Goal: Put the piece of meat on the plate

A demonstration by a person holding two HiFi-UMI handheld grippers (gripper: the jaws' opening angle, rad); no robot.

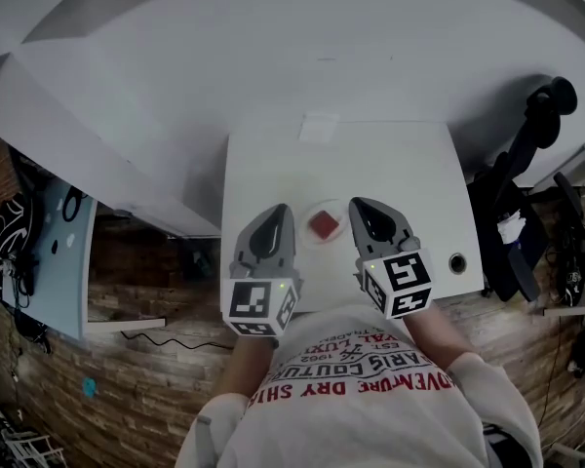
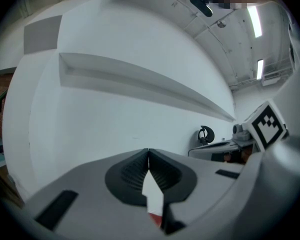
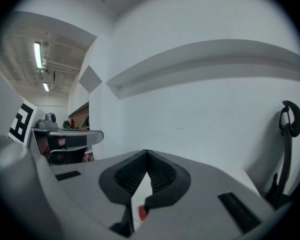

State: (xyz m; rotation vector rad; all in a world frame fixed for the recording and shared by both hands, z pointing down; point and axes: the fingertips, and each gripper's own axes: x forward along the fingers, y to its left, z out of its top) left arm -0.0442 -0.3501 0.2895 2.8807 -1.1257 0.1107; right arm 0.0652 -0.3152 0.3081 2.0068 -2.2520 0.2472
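A red piece of meat (image 1: 324, 224) lies on a small round plate (image 1: 309, 235) in the middle of the white table (image 1: 409, 183). My left gripper (image 1: 282, 210) hangs just left of the plate and my right gripper (image 1: 355, 204) just right of it, both above the table. Each is shut with nothing between its tips. In the left gripper view the left gripper (image 2: 148, 151) points level at the white wall, with a sliver of the meat (image 2: 155, 218) showing below the pads. The right gripper view shows the right gripper (image 3: 147, 153) closed too, and a bit of the meat (image 3: 142, 213) beneath.
A white sheet (image 1: 319, 127) lies at the table's far edge, and a dark round hole (image 1: 457, 261) sits near its front right corner. A black office chair (image 1: 526, 154) stands to the right. A white partition (image 1: 97, 154) runs along the left.
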